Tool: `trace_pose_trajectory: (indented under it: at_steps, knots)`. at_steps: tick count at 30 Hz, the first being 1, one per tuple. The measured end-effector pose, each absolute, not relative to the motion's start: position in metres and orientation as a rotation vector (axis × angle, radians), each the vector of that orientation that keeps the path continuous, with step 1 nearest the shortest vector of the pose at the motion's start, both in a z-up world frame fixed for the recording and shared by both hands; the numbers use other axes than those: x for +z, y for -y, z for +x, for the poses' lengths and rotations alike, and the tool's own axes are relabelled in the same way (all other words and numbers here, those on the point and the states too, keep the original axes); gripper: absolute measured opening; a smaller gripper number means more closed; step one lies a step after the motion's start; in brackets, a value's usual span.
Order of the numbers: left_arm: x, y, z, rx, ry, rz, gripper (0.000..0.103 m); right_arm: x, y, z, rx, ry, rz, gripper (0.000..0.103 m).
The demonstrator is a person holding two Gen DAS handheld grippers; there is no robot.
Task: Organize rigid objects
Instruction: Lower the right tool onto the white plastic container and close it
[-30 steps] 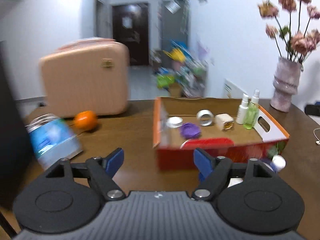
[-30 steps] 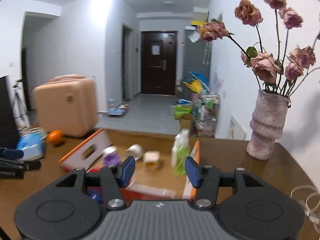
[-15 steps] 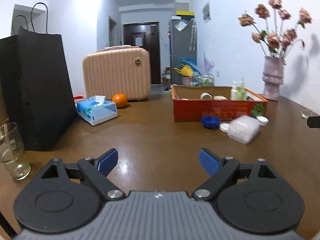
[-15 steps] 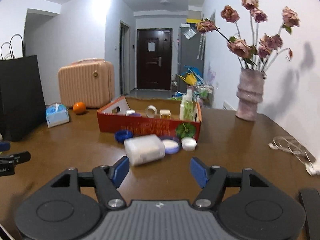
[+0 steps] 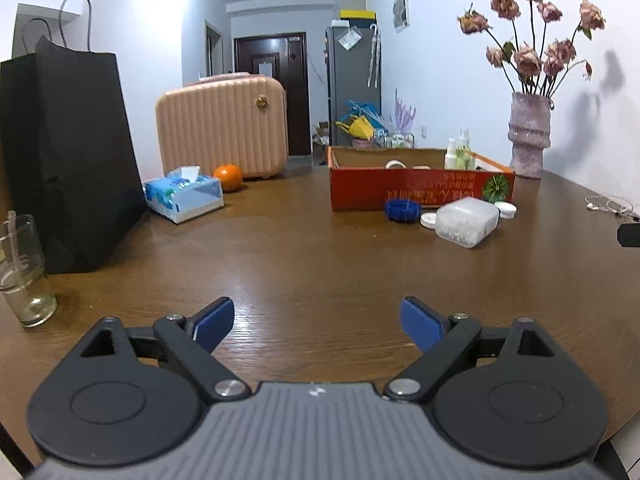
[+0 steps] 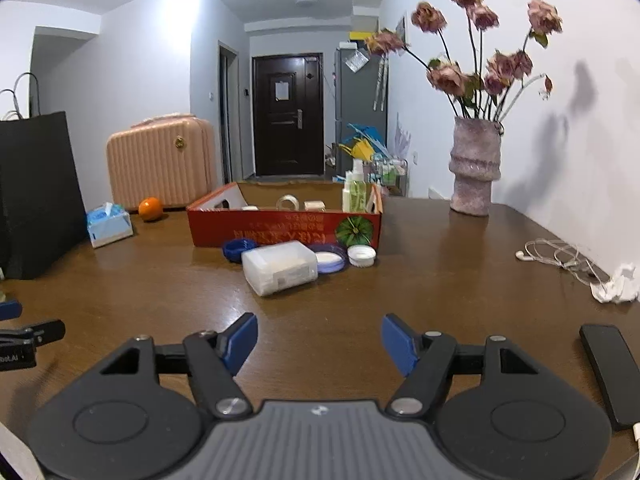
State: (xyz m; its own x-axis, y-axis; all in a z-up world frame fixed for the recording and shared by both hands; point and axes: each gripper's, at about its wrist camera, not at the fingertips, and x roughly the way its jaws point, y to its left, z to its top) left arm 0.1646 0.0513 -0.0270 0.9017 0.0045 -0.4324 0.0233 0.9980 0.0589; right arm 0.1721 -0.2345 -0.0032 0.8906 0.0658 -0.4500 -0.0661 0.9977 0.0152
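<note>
A red cardboard box [image 5: 420, 192] [image 6: 280, 228] stands far across the brown table, with spray bottles [image 6: 356, 192], a tape roll [image 6: 289, 201] and small items inside. In front of it lie a clear plastic box [image 5: 466, 221] [image 6: 280, 266], a blue ridged lid [image 5: 402, 209] [image 6: 239, 248], and white lids [image 6: 362, 255]. My left gripper [image 5: 317, 324] is open and empty, low over the near table. My right gripper [image 6: 319, 340] is open and empty, well short of the clear box.
A black paper bag [image 5: 64, 160], a glass [image 5: 22, 270], a tissue box [image 5: 184, 194], an orange [image 5: 228, 178] and a pink suitcase [image 5: 222, 136] are on the left. A flower vase [image 6: 476, 168], earphone cable [image 6: 560, 256], crumpled tissue [image 6: 616, 284] and black remote [image 6: 612, 368] are on the right.
Both grippers have pulled back from over the red box to the near side of the table. Both stay open and empty.
</note>
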Motion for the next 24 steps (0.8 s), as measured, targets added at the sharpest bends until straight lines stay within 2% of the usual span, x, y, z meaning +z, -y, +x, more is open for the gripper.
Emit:
trace_pose_trajectory:
  at_steps: [18,24]
  knots:
    - [-0.029,-0.006,0.232,-0.088,-0.472,0.087,0.093,-0.032,0.262,0.25,0.05,-0.529,0.048,0.069]
    - [-0.033,0.012,0.26,-0.127,-0.492,0.088,0.096,-0.04,0.268,0.279,0.062,-0.544,0.043,0.075]
